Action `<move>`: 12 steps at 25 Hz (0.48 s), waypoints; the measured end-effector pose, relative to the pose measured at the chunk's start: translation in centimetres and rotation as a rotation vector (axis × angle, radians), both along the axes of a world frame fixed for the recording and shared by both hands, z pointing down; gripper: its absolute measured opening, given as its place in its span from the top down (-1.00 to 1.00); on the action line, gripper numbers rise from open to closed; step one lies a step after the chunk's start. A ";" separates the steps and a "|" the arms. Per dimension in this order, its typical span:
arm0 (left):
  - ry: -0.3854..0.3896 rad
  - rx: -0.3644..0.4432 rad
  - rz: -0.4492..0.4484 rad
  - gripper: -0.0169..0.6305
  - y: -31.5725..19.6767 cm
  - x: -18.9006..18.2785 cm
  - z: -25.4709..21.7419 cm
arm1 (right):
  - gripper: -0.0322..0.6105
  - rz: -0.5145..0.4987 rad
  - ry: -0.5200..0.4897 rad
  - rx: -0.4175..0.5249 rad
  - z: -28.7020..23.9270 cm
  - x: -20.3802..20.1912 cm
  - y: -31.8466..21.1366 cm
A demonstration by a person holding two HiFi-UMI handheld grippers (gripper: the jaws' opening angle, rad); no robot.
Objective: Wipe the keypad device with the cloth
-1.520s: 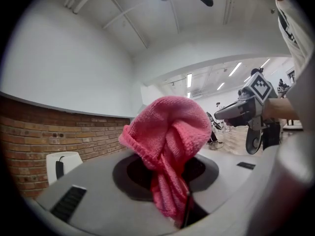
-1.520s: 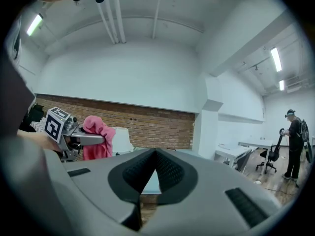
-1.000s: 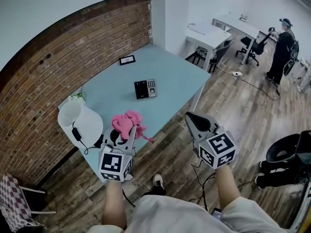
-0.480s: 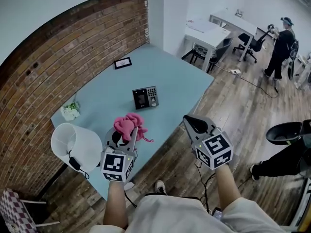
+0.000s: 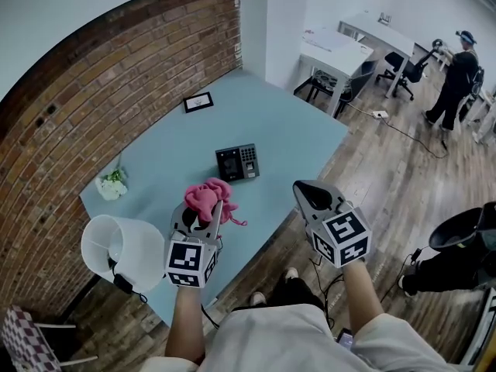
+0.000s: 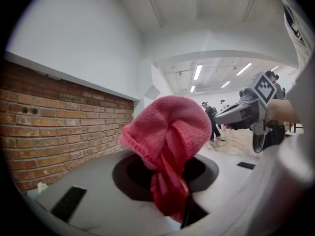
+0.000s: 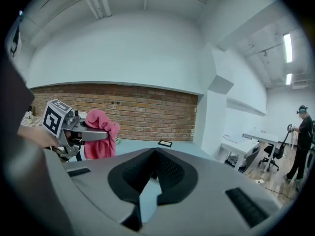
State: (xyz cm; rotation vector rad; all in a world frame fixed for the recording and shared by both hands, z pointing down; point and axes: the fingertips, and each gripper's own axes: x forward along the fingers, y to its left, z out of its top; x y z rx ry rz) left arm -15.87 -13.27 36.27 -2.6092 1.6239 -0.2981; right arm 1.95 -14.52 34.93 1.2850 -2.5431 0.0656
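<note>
The black keypad device (image 5: 237,162) lies flat near the middle of the light blue table (image 5: 294,142). My left gripper (image 5: 208,209) is shut on a bunched pink cloth (image 5: 208,195), held above the table's near part, short of the device. In the left gripper view the cloth (image 6: 167,141) bulges out above the jaws of that gripper (image 6: 170,186). My right gripper (image 5: 310,196) hovers over the table's near edge, to the right of the cloth. Its jaws meet at the tips with nothing between them (image 7: 155,156). The device is mostly hidden behind the jaws in the right gripper view.
A white lamp shade (image 5: 120,246) lies at the table's near left corner, with a small white flower bunch (image 5: 112,184) beside it. A small picture frame (image 5: 198,101) sits at the far side. Brick wall on the left; a person (image 5: 463,72) and desks stand far right.
The left gripper with the cloth now sits closer to the keypad device than a second ago. The right gripper has kept alongside it, still shut.
</note>
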 end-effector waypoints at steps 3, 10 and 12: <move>0.001 -0.010 -0.016 0.52 -1.4 -0.5 0.4 | 0.84 -0.008 0.002 -0.012 0.5 -0.5 -1.5; 0.001 -0.067 -0.045 0.52 -4.5 -0.2 3.2 | 0.84 -0.042 0.004 -0.054 2.8 -0.7 -6.0; -0.002 -0.079 -0.062 0.52 -5.8 -0.4 3.6 | 0.84 -0.057 0.007 -0.065 3.3 -0.8 -7.6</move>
